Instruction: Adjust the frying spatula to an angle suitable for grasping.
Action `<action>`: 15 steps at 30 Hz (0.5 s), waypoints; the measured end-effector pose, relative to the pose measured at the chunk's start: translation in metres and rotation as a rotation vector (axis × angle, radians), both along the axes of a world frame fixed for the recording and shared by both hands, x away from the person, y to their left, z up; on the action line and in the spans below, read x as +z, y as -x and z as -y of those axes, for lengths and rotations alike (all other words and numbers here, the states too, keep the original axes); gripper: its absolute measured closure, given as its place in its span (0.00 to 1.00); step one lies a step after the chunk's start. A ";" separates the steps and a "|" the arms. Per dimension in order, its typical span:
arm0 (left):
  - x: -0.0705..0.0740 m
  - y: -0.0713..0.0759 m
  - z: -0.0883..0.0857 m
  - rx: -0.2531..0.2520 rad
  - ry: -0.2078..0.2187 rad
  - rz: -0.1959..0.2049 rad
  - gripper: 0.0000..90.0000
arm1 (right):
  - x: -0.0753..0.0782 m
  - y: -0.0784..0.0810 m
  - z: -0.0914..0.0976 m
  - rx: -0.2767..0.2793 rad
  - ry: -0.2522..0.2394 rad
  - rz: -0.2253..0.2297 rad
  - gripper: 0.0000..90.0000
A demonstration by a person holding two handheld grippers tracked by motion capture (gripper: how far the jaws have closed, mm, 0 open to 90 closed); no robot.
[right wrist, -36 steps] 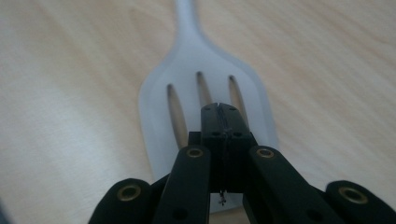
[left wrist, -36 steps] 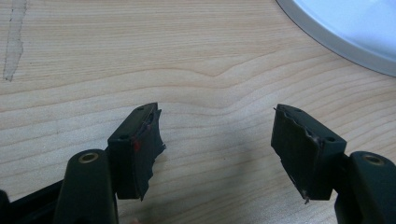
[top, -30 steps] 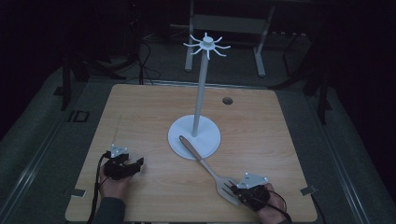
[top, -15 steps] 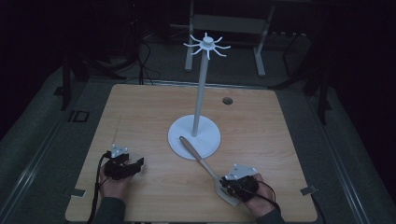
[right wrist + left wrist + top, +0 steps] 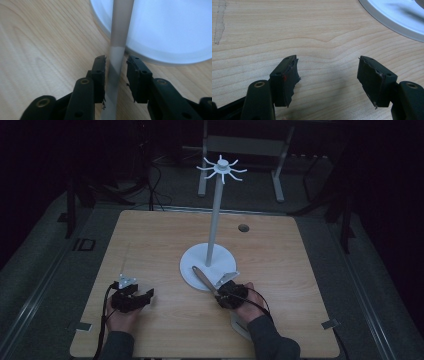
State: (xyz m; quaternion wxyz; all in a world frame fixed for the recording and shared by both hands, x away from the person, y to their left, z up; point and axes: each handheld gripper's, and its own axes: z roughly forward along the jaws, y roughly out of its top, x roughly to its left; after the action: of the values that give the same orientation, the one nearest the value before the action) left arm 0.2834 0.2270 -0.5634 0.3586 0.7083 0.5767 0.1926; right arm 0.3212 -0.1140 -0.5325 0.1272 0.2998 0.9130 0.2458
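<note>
A dark room surrounds a pale wooden table [image 5: 150, 245]; metal frame legs [image 5: 277, 175] stand on the floor beyond its far edge. A small round hole [image 5: 243, 227] sits in the tabletop near the far right.

At mid-table stands a white stand [image 5: 216, 215]: a round base, a tall pole, and a ring of hooks at the top. A spatula [image 5: 202, 279] lies with its handle end on the near rim of the base and runs toward the near right, where its slotted blade shows under the right forearm.

From above, the right gripper [image 5: 227, 295] sits over the spatula just beside the base, but its jaws are too small to read there. The right gripper view shows them: the handle [image 5: 115, 67] runs between the two jaws, which stand narrowly apart on either side of it; whether they press it I cannot tell. The base rim [image 5: 160, 58] curves just beyond.

The left gripper [image 5: 132, 299] rests near the table's near left, well apart from the stand. In the left gripper view its jaws are spread wide over bare wood, holding nothing, with the base edge [image 5: 392, 25] at upper right and a pale streak [image 5: 219, 22] on the wood at upper left.
</note>
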 end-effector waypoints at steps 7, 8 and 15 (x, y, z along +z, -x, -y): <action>0.000 0.000 0.000 0.000 0.000 0.000 0.37 | -0.004 -0.005 0.005 -0.005 0.011 -0.034 0.85; 0.000 0.000 0.000 0.000 0.000 -0.001 0.37 | -0.004 -0.005 0.005 -0.005 0.011 -0.034 0.85; 0.000 0.000 0.001 -0.003 -0.004 -0.004 0.37 | -0.003 -0.010 0.038 -0.058 0.020 -0.051 0.86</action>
State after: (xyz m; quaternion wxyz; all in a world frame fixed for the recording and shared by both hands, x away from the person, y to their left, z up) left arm 0.2839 0.2264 -0.5638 0.3564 0.7102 0.5761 0.1917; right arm 0.3315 -0.1524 -0.5357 0.1141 0.3311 0.9093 0.2250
